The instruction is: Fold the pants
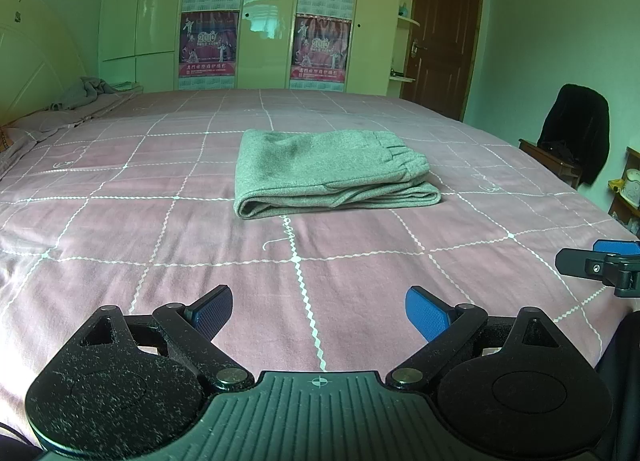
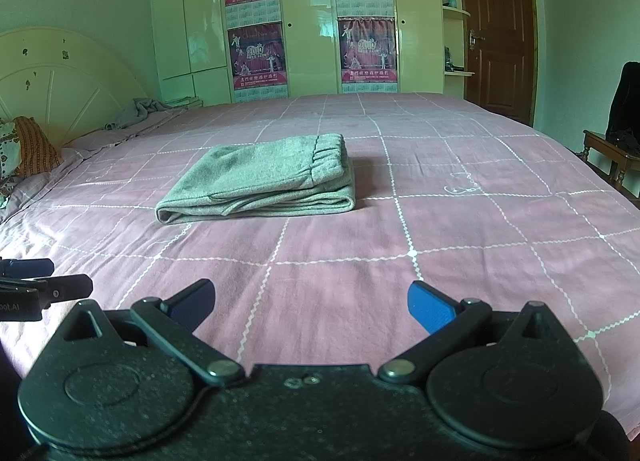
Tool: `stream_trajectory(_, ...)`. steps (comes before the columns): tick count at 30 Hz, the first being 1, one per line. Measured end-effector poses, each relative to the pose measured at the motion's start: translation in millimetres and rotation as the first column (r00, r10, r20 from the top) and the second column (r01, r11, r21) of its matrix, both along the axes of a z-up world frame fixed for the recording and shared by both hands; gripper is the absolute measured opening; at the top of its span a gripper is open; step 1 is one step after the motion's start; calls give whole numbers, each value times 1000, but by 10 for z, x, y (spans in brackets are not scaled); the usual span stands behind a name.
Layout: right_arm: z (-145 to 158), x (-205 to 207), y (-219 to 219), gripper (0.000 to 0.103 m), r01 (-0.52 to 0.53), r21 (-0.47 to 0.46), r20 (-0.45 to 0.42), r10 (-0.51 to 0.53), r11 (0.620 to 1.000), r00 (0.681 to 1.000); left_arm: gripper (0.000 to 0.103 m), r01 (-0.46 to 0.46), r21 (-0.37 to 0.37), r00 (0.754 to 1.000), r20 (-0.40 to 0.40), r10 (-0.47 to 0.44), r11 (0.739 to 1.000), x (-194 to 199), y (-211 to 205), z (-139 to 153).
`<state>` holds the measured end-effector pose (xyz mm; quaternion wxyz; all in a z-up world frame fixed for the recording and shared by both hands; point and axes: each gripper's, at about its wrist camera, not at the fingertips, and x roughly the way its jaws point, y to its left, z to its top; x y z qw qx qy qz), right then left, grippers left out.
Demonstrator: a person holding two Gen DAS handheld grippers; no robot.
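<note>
Grey pants (image 1: pixel 332 173) lie folded in a neat stack in the middle of the pink checked bed (image 1: pixel 160 253), elastic waistband on top toward the right. They also show in the right wrist view (image 2: pixel 264 181). My left gripper (image 1: pixel 319 313) is open and empty, well short of the pants near the bed's front edge. My right gripper (image 2: pixel 311 303) is open and empty too, beside the left one. Each gripper shows at the edge of the other's view: the right one (image 1: pixel 600 265), the left one (image 2: pixel 36 285).
A crumpled grey blanket (image 1: pixel 84 91) and a pillow (image 2: pixel 28 147) lie by the headboard at the far left. A chair with a dark jacket (image 1: pixel 576 133) stands right of the bed. A wardrobe with posters (image 1: pixel 264 17) and a brown door (image 1: pixel 444 29) are behind.
</note>
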<state>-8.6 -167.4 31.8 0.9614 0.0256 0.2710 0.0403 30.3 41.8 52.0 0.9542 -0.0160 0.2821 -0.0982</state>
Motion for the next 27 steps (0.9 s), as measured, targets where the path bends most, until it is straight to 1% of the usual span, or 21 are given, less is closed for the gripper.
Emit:
stream_trajectory(5, -13, 0, -12, 103, -1, 0, 1, 1, 1000, 1000, 93, 8, -3, 1000, 7, -8, 1000, -8, -2, -6)
stream_trajectory(9, -19, 1, -16, 103, -2, 0, 0, 2, 1000, 1000, 93, 16, 14, 1000, 6, -16, 1000, -14, -35, -11)
stream_trajectory(17, -32, 0, -16, 103, -2, 0, -2, 2, 1000, 1000, 93, 21, 8, 1000, 10, -21, 1000, -22, -25, 8)
stream_trajectory(20, -27, 2, -17, 103, -3, -1, -3, 3, 1000, 1000, 93, 21, 7, 999, 29, -21, 1000, -45, -23, 26)
stream_trajectory(23, -23, 0, -17, 103, -2, 0, -2, 2, 1000, 1000, 92, 28, 19, 997, 70, -29, 999, -80, -32, 64)
stream_trajectory(24, -22, -1, -18, 103, -2, 1, -1, 2, 1000, 1000, 90, 26, 19, 996, 79, -27, 999, -88, -30, 78)
stream_trajectory(27, -26, -2, -19, 103, -2, 1, -1, 2, 1000, 1000, 90, 25, 13, 996, 80, -26, 1000, -93, -35, 101)
